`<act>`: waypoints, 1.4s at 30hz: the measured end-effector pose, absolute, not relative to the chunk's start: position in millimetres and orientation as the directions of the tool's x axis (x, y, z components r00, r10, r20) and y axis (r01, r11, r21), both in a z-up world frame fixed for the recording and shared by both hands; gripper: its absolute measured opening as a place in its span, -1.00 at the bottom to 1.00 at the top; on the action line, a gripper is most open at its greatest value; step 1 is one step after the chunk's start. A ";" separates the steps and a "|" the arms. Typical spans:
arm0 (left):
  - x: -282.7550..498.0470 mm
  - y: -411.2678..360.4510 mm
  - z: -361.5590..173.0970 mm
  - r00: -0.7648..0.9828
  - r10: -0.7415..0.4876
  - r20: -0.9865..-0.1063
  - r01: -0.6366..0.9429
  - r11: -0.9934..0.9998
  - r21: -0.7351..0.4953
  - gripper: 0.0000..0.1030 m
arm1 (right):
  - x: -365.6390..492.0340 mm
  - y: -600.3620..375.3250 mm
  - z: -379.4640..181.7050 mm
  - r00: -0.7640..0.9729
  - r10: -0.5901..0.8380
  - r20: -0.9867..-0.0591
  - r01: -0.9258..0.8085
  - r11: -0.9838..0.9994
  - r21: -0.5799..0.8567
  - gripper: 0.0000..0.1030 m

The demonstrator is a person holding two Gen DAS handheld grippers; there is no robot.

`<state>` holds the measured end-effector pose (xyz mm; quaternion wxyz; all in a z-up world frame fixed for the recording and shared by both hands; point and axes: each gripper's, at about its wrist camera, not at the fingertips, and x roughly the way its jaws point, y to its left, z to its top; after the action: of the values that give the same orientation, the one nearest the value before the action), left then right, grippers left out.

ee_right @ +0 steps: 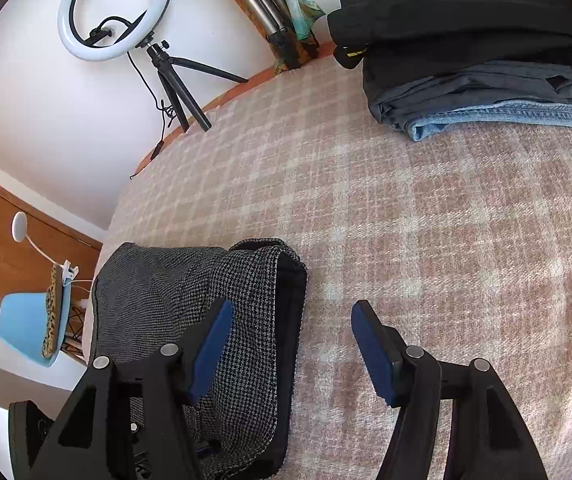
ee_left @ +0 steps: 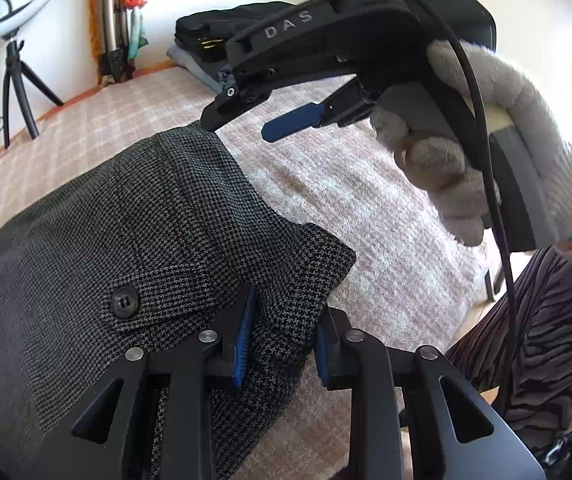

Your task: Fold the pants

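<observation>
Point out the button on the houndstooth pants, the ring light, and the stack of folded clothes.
button [ee_left: 125, 301], left wrist view, its centre.
ring light [ee_right: 71, 40], right wrist view, its white ring.
stack of folded clothes [ee_right: 466, 28], right wrist view, top black garment.

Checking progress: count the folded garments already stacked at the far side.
3: black garment on top, grey one beneath, light blue denim at the bottom. Others may be hidden inside.
</observation>
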<state>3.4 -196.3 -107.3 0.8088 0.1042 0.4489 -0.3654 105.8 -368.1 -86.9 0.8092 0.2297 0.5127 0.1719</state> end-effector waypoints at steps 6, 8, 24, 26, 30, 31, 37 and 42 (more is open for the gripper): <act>7.2 -174.2 -89.0 0.318 -0.593 -0.739 0.613 0.724 -0.317 -0.64 | 107.5 -361.1 -99.1 0.358 0.576 -0.735 -0.025 0.793 0.609 0.44; 3.7 -169.3 -81.5 0.328 -0.610 -0.721 0.605 0.722 -0.336 -0.66 | 106.4 -359.2 -102.3 0.341 0.608 -0.717 -0.015 0.766 0.642 0.45; 3.1 -155.3 -71.9 0.338 -0.626 -0.702 0.602 0.718 -0.350 -0.66 | 94.7 -319.1 -105.1 0.321 0.711 -0.626 -0.048 0.672 0.739 -0.59; -0.7 -148.3 -67.1 0.333 -0.636 -0.696 0.597 0.714 -0.367 -0.56 | 93.2 -319.0 -100.6 0.339 0.702 -0.627 -0.057 0.680 0.731 -0.71; -7.3 -117.1 -47.4 0.384 -0.629 -0.676 0.578 0.734 -0.355 -0.18 | 89.0 -320.9 -92.7 0.368 0.674 -0.640 -0.076 0.708 0.702 -0.77; -6.2 -108.1 -42.2 0.423 -0.605 -0.675 0.564 0.758 -0.328 -0.13 | 88.4 -320.2 -90.8 0.373 0.672 -0.640 -0.079 0.710 0.700 -0.78; 49.8 -60.6 -43.2 0.618 -0.346 -0.706 0.325 0.930 -0.172 -0.13 | 88.7 -314.3 -81.5 0.395 0.671 -0.628 -0.104 0.712 0.695 -0.79; 99.3 -49.8 -78.0 0.640 -0.192 -0.744 0.186 0.978 -0.093 -0.13 | 87.7 -314.0 -77.5 0.402 0.667 -0.627 -0.120 0.717 0.686 -0.79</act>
<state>99.3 -49.8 -78.0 0.9055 -0.0040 0.4112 -0.1044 87.7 -314.0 -77.5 0.7886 0.2812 0.4865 0.2497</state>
